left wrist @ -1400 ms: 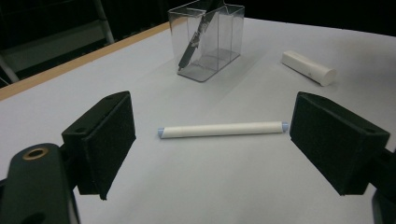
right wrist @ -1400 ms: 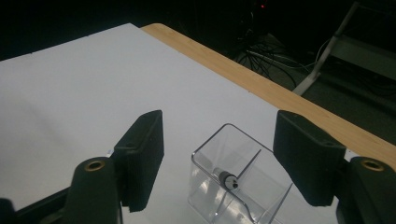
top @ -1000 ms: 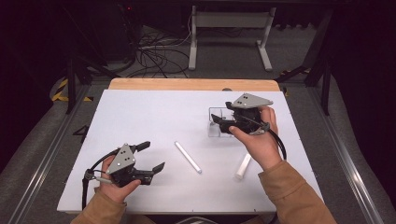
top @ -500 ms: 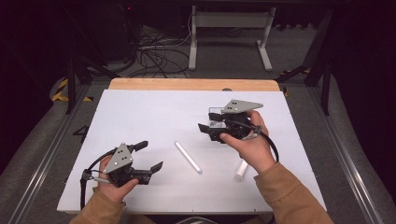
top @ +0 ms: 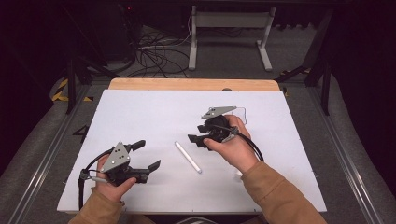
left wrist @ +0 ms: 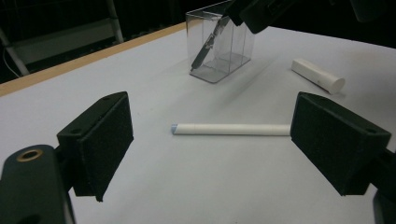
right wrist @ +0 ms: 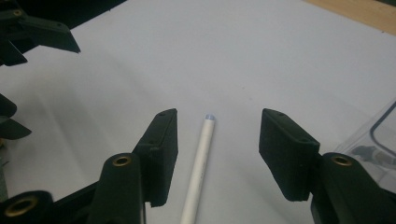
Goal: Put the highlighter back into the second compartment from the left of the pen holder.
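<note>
A white sheet (top: pixel 154 116) covers the table, a strip of bare wood (top: pixel 187 84) showing along its far edge. Left of the white stick (top: pixel 188 157) that lies mid-sheet, the left gripper (top: pixel 145 155) sits near the sheet's near edge, its jaws spread wide and holding nothing. In the left gripper view the stick (left wrist: pixel 231 129) lies crosswise on the open sheet between and beyond the pads (left wrist: pixel 100 140), well apart from both. Bare sheet stretches from the stick to the far edge. Just right of the stick, the right gripper (top: pixel 196 139) hangs over its far end, jaws parted; in the right gripper view the stick (right wrist: pixel 200 173) runs up between the pads (right wrist: pixel 162 148), touching neither. Right of the stick and farther back stands a clear box (left wrist: pixel 221 41) with a dark pen (left wrist: pixel 207 45) leaning inside. A short white tube (left wrist: pixel 318 74) lies on the sheet beside the box.
</note>
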Demonstrator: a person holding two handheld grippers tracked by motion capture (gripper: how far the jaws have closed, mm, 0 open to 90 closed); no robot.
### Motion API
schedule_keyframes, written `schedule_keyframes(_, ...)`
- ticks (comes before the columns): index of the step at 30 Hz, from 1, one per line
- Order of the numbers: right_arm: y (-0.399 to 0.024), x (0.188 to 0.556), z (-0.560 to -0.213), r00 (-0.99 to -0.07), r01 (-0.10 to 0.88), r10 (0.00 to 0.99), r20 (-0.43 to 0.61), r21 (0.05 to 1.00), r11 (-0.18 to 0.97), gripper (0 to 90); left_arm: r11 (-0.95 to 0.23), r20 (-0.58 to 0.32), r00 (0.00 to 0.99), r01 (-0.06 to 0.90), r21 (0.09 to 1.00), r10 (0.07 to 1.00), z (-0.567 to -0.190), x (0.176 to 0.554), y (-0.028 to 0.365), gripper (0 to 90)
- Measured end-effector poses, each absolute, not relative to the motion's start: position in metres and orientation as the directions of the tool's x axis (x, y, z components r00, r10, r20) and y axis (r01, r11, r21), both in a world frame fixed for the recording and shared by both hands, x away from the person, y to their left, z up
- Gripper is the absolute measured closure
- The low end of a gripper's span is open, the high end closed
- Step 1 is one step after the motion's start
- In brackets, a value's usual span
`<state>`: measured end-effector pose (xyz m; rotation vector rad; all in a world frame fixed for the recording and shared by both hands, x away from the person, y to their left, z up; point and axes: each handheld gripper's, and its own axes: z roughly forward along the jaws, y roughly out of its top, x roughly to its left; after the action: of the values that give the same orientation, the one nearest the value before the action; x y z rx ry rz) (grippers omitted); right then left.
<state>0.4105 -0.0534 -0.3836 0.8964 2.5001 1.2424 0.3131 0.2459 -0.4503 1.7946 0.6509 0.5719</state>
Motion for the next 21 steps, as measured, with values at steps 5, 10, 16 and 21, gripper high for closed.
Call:
schedule_keyframes(5,-0.044,0.412,-0.392,-0.794,0.445,0.604,0.075,0.748,0.492,47.9,-0.257,0.064,0.732,0.154,0.954,0.678,-0.45,0.313,0.246,14.0)
schedule_keyframes(10,-0.038,0.413,-0.399,-0.79,0.471,0.608,0.079,0.714,0.518,48.3,-0.259,0.062,0.734,0.158,0.953,0.676,-0.451,0.313,0.246,14.0)
schedule_keyframes(16,-0.03,0.413,-0.408,-0.785,0.5,0.613,0.087,0.673,0.545,51.5,-0.264,0.068,0.735,0.155,0.952,0.675,-0.451,0.313,0.246,14.0)
schedule_keyframes(21,-0.024,0.414,-0.414,-0.778,0.52,0.622,0.087,0.644,0.56,54.3,-0.261,0.065,0.731,0.158,0.952,0.68,-0.451,0.313,0.246,14.0)
